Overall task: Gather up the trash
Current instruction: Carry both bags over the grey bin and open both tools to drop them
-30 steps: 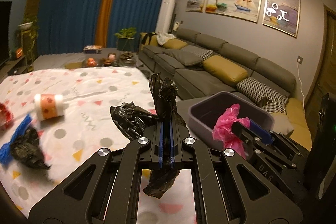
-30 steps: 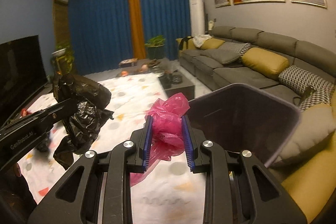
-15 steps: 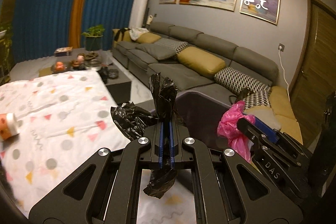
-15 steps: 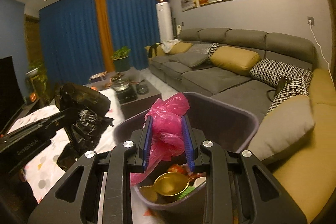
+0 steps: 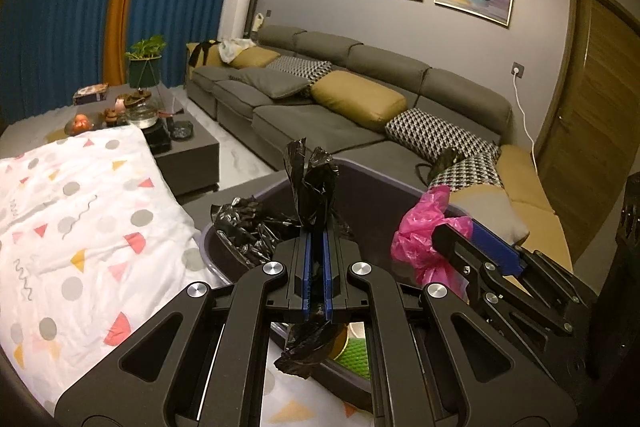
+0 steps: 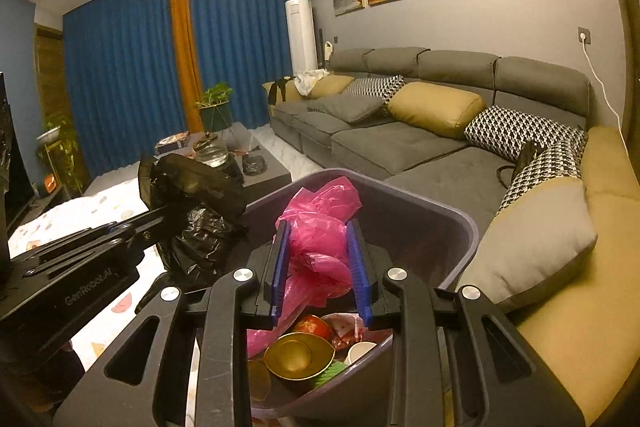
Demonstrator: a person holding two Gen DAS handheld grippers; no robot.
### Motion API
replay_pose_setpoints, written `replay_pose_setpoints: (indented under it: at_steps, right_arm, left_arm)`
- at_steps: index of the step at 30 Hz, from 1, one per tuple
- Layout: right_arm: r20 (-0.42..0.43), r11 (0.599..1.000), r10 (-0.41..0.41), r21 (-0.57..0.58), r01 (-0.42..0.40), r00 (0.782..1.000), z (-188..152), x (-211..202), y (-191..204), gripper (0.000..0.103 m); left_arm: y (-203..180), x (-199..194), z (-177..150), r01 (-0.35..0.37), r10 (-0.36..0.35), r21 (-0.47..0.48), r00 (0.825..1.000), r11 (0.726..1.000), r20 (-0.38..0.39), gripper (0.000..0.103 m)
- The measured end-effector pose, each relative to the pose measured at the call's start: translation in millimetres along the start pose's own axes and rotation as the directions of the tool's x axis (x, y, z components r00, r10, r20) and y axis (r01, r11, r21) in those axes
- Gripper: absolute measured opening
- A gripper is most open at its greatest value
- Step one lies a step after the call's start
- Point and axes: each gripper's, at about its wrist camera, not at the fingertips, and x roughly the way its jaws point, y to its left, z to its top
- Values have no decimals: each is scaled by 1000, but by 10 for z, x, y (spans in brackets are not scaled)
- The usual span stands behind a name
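Observation:
My left gripper [image 5: 316, 239] is shut on a crumpled black plastic bag [image 5: 310, 179], which sticks up above the pads and hangs below them over the near left rim of the purple bin [image 5: 384, 187]. My right gripper [image 6: 319, 239] is shut on a pink plastic bag [image 6: 320, 223] and holds it over the bin [image 6: 452, 227]. In the right wrist view the bin holds a gold ingot-shaped dish [image 6: 298, 355], a red round item [image 6: 312, 325] and a white cup [image 6: 360, 349]. From the left wrist view the right gripper [image 5: 460, 231] shows with the pink bag [image 5: 420, 231].
A white sheet with coloured dots and triangles [image 5: 80, 219] covers the surface left of the bin. A grey sofa with yellow and chequered cushions [image 5: 360, 103] runs along the right. A dark coffee table [image 5: 176, 143] with small items stands behind the sheet.
Both grippers have swung right from over the patterned sheet to over the purple bin, still holding their bags. The bin's contents have come into the right wrist view.

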Motion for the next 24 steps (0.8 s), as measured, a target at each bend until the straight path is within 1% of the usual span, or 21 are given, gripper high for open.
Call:
replay_pose_setpoints:
  at_steps: [7,10,11,12,13,15,16,18,19,21,24]
  right_arm:
    - [-6,1000,-1,10,1,1000,19,49,-33,30]
    - [-7,1000,-1,18,2,1000,34,44,-38,35]
    - [-9,1000,-3,22,3,1000,44,31,-17,39]
    - [-10,1000,-3,27,3,1000,44,32,-22,43]
    - [-11,999,0,34,0,1000,43,30,-30,44]
    - [-11,999,-2,39,2,1000,47,20,-33,45]
    - [-10,999,-5,40,5,1000,46,13,-36,45]
    - [-8,999,-9,46,9,1000,43,-12,-51,46]
    - [-6,999,-10,51,10,1000,41,-27,-60,47]
    - [3,998,-12,58,12,1000,39,-78,-57,52]
    - [25,998,-29,51,27,999,25,-156,-36,60]
  left_arm:
    - [30,75,-7,26,-26,-7,1000,1000,-17,4]
    - [22,91,-1,41,-41,-2,999,999,-16,4]
    - [28,106,-2,51,-51,-5,998,999,-21,5]
    - [42,131,1,61,-61,-10,998,998,-29,9]
    - [45,147,-6,64,-64,-13,997,998,-36,13]
    - [65,163,-20,51,-51,-14,998,999,-38,32]
    - [77,159,-28,47,-48,-17,998,999,-36,37]
    - [122,121,-45,30,-31,-28,999,999,-27,54]
    - [135,97,-50,25,-26,-31,999,999,-23,58]
    - [173,28,-71,-3,2,-37,1000,999,-8,74]
    - [232,-108,-123,-53,54,-42,998,998,16,83]
